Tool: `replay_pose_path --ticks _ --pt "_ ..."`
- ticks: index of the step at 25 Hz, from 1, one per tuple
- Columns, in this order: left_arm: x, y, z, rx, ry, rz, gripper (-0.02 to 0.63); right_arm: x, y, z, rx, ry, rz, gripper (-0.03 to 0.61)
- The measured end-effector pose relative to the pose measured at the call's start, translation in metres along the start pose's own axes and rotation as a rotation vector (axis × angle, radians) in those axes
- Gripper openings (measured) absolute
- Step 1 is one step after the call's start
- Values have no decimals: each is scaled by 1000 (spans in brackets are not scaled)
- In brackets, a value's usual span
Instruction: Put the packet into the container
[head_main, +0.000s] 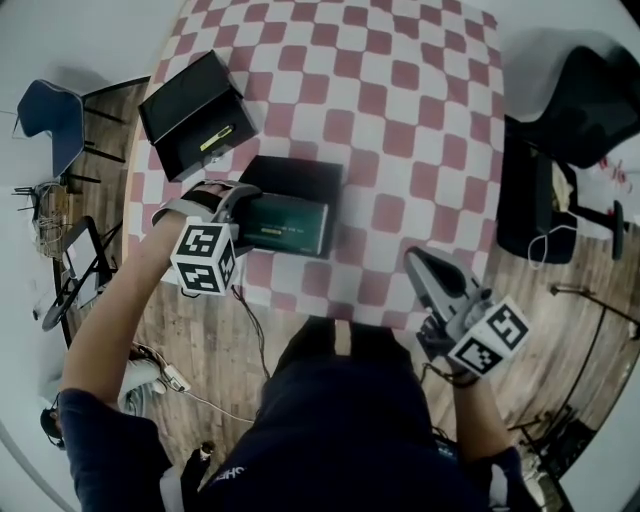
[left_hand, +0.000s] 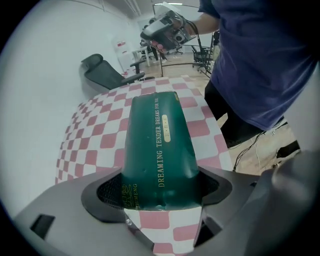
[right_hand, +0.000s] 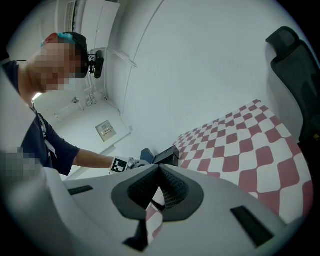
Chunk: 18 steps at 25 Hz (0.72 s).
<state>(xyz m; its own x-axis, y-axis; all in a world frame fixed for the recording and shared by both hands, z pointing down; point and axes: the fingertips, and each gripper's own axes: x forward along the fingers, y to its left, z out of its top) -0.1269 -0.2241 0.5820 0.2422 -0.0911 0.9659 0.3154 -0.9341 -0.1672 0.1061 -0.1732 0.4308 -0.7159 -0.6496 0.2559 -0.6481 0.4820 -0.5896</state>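
- Left gripper (left_hand: 159, 192): my jaws are clamped onto the near end of the green packet (left_hand: 159, 135). There's a pad on each flank, and the film is pinched and dimpling between them.
- The packet sticks straight out ahead of me, long and rounded, with glossy print along its top.
- My read on how it handles: light and soft-sided, with contents that give. The film looks slick, so it could slide under a lazy pinch.
- Best hold, I'd say, is right where I have it, on the flatter end and not the puffed belly. The grip should be firm, but not so hard that it crushes what's inside.
- Holding it by one end means the far end may sag, so I'd keep it level.
- From the head view, the packet (head_main: 287, 222) is over the near-left part of the checkered table (head_main: 400, 120). Its far side overlaps the black container (head_main: 300, 178).
- I can't tell whether it is resting in that container or hanging just above it.
- Further back, toward the table's left edge, sits a second black box (head_main: 195, 110). It is open, with something yellow-green inside.
- Right gripper (right_hand: 157, 170): jaws brought together at the tips, with nothing between them.
- It hangs idle at the table's near edge on the right (head_main: 428, 270), well apart from the packet.
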Motion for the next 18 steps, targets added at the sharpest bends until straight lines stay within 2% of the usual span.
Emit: replay_pose_path --ticks 9,18 --pt "25 -8 0 -12 44 -64 440 -5 -9 -11 32 9 -12 15" --pt "36 -6 5 -21 56 -49 440 -6 -7 -24 55 23 -2 15"
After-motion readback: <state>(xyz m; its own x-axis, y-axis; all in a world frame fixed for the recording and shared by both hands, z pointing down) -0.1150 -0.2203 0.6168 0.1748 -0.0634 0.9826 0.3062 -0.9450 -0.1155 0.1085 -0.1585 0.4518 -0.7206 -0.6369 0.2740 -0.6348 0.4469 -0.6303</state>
